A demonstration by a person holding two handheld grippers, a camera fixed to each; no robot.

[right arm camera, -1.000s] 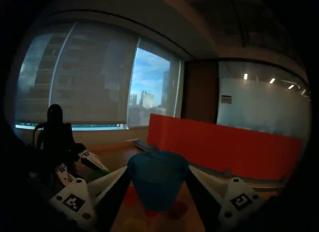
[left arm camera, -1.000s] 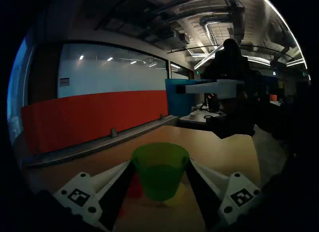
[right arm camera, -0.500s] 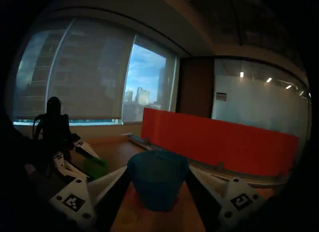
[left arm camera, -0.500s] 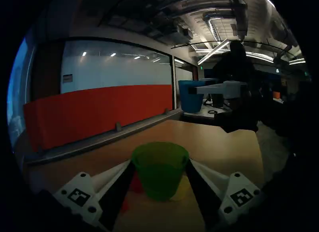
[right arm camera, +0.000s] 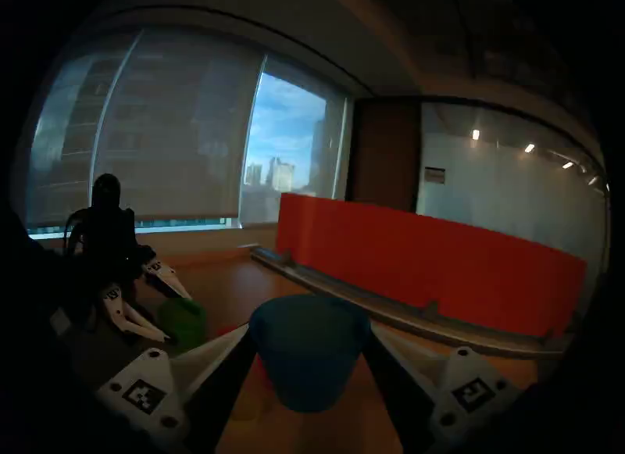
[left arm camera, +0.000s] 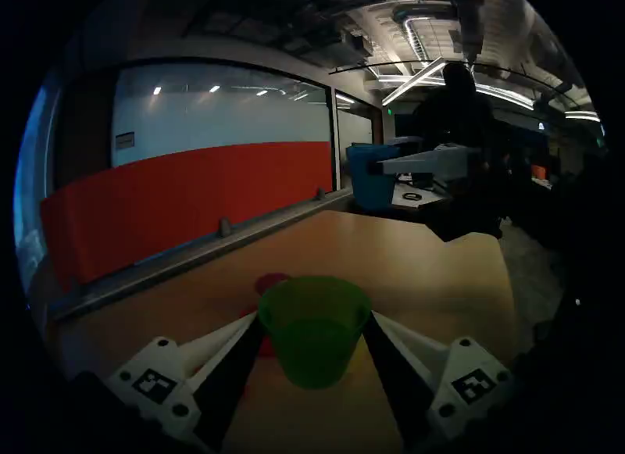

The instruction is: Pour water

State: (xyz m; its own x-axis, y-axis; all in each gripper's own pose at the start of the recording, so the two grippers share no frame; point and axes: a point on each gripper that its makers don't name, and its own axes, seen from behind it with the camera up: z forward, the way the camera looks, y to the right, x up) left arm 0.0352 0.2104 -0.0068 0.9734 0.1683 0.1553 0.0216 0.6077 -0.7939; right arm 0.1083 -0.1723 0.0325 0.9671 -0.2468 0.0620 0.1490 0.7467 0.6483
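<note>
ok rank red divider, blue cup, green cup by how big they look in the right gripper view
1. red divider
2. blue cup, close to the camera
3. green cup, farther off, so the cups' true sizes may match

You held the green cup (left arm camera: 314, 341) upright in your left gripper (left arm camera: 314, 319) over the table (left arm camera: 422, 259), the blue cup (left arm camera: 370, 180) farther off.

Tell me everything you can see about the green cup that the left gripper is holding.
The green cup is a translucent green tumbler, plastic by its look, with a round open rim and walls that taper toward the base. It is upright, clamped between the two fingers of the left gripper, which press on its sides, over the wooden table. Its lower part looks darker; whether that is water cannot be told. The right gripper view shows it farther off at left, upright too.
</note>
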